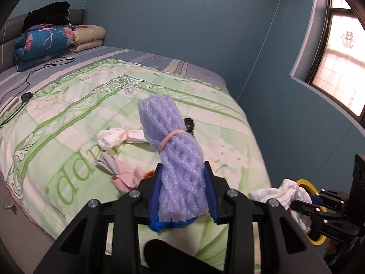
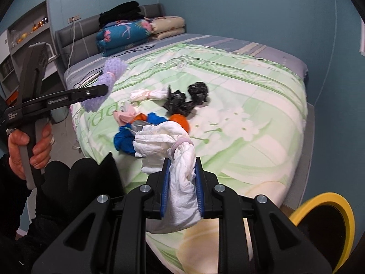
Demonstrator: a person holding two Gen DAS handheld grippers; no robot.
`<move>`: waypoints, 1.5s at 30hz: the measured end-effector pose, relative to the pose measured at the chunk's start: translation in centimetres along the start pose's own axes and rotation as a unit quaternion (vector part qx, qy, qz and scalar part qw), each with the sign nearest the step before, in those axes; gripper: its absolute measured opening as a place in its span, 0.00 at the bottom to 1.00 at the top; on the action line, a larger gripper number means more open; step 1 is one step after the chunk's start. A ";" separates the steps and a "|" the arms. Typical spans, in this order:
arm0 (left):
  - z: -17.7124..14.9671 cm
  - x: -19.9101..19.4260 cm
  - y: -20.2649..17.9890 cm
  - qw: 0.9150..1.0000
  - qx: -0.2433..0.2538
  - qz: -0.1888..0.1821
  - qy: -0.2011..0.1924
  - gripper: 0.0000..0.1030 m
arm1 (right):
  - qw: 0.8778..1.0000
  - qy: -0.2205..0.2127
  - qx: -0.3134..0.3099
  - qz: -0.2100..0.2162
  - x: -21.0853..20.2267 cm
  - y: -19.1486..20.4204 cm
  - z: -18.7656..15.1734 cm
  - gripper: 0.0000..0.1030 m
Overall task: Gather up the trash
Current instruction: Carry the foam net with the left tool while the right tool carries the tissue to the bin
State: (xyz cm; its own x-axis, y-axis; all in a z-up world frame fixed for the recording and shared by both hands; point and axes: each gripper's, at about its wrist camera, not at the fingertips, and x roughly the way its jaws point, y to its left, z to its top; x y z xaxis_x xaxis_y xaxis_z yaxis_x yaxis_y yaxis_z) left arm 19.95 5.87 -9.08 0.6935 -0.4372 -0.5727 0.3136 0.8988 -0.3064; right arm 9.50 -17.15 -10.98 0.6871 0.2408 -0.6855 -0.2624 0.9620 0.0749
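My left gripper (image 1: 183,171) is shut on a purple foam net bundle (image 1: 175,150) bound with a pink rubber band, held up above the bed. My right gripper (image 2: 182,163) is shut on a white crumpled bundle (image 2: 180,166) tied with a pale band, also lifted off the bed. In the right wrist view the left gripper (image 2: 103,90) shows at the left with the purple foam net (image 2: 109,77) and a hand (image 2: 34,143) on its handle. More trash lies on the green quilt (image 2: 251,105): black bags (image 2: 189,98), a white bundle (image 2: 146,94), blue and orange pieces (image 2: 127,137), a pink piece (image 1: 125,178).
A yellow-rimmed bin (image 2: 328,223) stands at the bed's lower right corner. Folded blankets (image 1: 43,43) and black clothes (image 1: 48,14) sit at the headboard. Black cables (image 1: 27,91) trail over the bed's left side. Blue walls surround the bed, with a window (image 1: 337,61) at the right.
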 end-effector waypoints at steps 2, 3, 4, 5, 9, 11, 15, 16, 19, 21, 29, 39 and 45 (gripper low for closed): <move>-0.1 -0.2 -0.7 1.000 0.002 -0.003 -0.002 0.31 | 1.000 -0.002 0.007 -0.006 -0.5 -0.7 -0.1 0.18; -0.1 -0.3 -1.0 1.000 0.003 -0.006 -0.002 0.31 | 1.000 -0.004 0.011 -0.010 -0.8 -1.1 -0.2 0.18; -0.2 -0.4 -1.4 1.000 0.004 -0.011 -0.002 0.31 | 1.000 -0.009 0.015 -0.014 -1.3 -1.5 -0.2 0.18; -0.2 -0.5 -1.8 1.000 0.006 -0.015 -0.004 0.31 | 1.000 -0.013 0.017 -0.018 -1.8 -1.8 -0.2 0.18; 0.0 -0.9 -3.5 0.999 0.014 -0.031 -0.007 0.31 | 0.998 -0.041 0.031 -0.034 -4.4 -3.4 -0.4 0.18; 0.2 -1.1 -4.7 0.999 0.020 -0.040 -0.009 0.31 | 0.997 -0.051 0.036 -0.041 -5.4 -4.0 -0.5 0.18; 0.6 -1.4 -7.1 0.998 0.034 -0.053 -0.014 0.31 | 0.995 -0.071 0.051 -0.056 -7.5 -5.5 -1.0 0.18; 0.6 -1.4 -7.6 0.998 0.036 -0.056 -0.014 0.31 | 0.994 -0.075 0.055 -0.061 -8.0 -5.9 -1.1 0.18; 0.8 -1.3 -9.7 0.996 0.051 -0.069 -0.013 0.31 | 0.991 -0.088 0.070 -0.071 -9.3 -7.0 -1.5 0.18; 0.8 -1.3 -10.9 0.995 0.058 -0.074 -0.012 0.31 | 0.989 -0.094 0.078 -0.079 -10.0 -7.5 -1.7 0.18; 0.4 -0.3 -15.7 0.990 0.080 -0.113 0.004 0.31 | 0.980 -0.116 0.113 -0.114 -13.1 -10.2 -2.6 0.18; -0.6 0.6 -20.5 0.983 0.107 -0.151 0.022 0.31 | 0.967 -0.129 0.147 -0.163 -16.3 -12.8 -3.9 0.19; -1.8 2.4 -23.3 0.975 0.119 -0.181 0.051 0.31 | 0.958 -0.126 0.162 -0.199 -17.6 -13.8 -4.6 0.19</move>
State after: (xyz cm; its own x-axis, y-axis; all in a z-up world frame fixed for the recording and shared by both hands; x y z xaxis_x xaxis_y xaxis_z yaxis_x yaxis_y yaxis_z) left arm 13.12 -16.17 -4.67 0.4450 -0.7178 -0.5354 0.6758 0.6615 -0.3251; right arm -2.09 -35.22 -3.24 0.8417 -0.1703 -0.5124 0.2515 0.9634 0.0929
